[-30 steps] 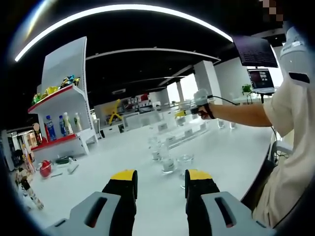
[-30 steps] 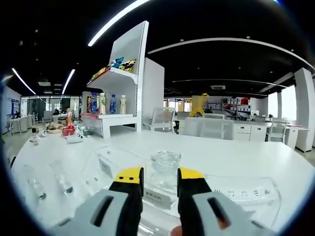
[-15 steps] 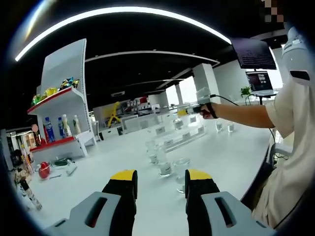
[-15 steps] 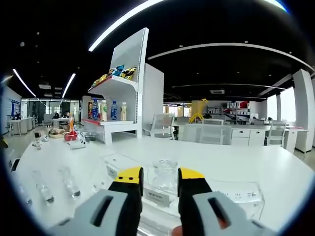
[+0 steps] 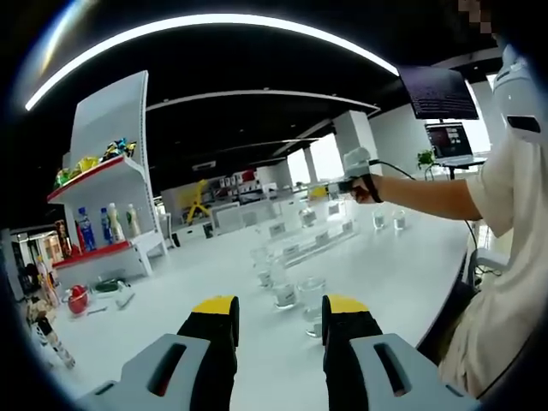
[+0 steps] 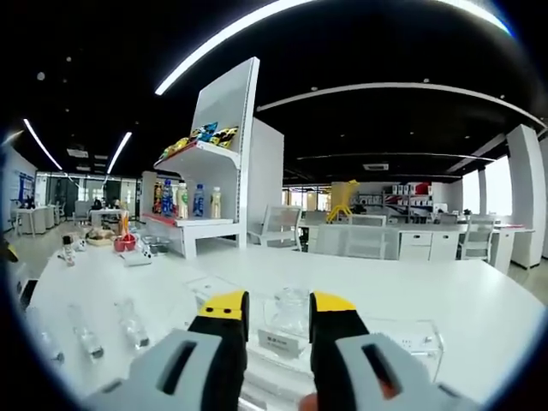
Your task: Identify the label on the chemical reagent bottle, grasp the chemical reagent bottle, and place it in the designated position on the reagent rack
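Two hand-held grippers are at work over a long white surface [image 5: 402,274]. The left hand-held gripper [image 5: 278,310] hangs with its yellow-tipped black jaws apart and nothing between them. Just beyond it stand three small clear glass reagent bottles [image 5: 285,292], grouped close together on the bare surface. Farther off, a clear acrylic reagent rack [image 5: 312,241] with white label cards runs across the surface, and two more small glass bottles [image 5: 387,220] stand past its far end.

The right hand-held gripper [image 6: 269,310], seen in the left gripper view at the end of a person's outstretched arm [image 5: 424,197], hovers at the rack; its jaws stand parted, and one clear stoppered glass bottle [image 6: 289,310] sits behind the gap on the rack, apparently not clasped, though the glass is hard to read. Clear tubes [image 6: 130,323] lie to one side.

A white display shelf [image 6: 201,171] holding coloured drink bottles stands behind.
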Demonstrator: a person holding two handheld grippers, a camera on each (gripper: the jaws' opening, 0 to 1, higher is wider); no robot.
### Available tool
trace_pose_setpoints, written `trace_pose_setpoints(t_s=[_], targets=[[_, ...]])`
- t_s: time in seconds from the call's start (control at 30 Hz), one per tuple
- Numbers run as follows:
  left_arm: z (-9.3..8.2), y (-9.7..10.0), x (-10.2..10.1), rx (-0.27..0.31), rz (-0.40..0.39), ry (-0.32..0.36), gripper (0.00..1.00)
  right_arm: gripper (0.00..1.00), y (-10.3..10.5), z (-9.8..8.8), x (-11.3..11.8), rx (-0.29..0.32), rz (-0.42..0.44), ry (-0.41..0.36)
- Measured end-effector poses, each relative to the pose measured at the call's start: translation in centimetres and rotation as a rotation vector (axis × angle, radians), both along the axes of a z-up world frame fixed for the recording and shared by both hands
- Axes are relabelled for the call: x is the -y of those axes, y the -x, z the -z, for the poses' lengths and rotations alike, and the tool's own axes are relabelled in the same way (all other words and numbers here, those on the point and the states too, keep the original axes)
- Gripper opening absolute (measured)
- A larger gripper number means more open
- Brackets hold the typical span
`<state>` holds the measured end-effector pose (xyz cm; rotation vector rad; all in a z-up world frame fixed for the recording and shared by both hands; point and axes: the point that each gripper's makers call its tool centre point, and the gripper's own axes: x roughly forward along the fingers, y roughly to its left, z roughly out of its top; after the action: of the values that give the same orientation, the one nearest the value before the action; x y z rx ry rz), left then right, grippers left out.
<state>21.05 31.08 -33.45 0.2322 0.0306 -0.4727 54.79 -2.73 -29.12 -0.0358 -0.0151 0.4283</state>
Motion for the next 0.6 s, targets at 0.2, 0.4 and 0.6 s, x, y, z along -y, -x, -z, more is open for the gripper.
trace_pose_setpoints(t_s=[0.2, 0.4, 0.6], targets=[[-0.4, 0.3, 0.3, 0.012, 0.010, 0.009, 0.39, 0.28, 1.5, -0.6, 0.3, 0.012, 0.003, -0.004], [-0.6, 0.5, 0.8, 0.019, 0.025, 0.016, 0.39, 0.28, 3.1, -1.1, 0.9, 0.015, 0.015, -0.012], [-0.9, 0.5, 1.1, 0.025, 0.033, 0.027, 0.39, 0.29, 5.1, -1.3, 0.9, 0.016, 0.020, -0.003]])
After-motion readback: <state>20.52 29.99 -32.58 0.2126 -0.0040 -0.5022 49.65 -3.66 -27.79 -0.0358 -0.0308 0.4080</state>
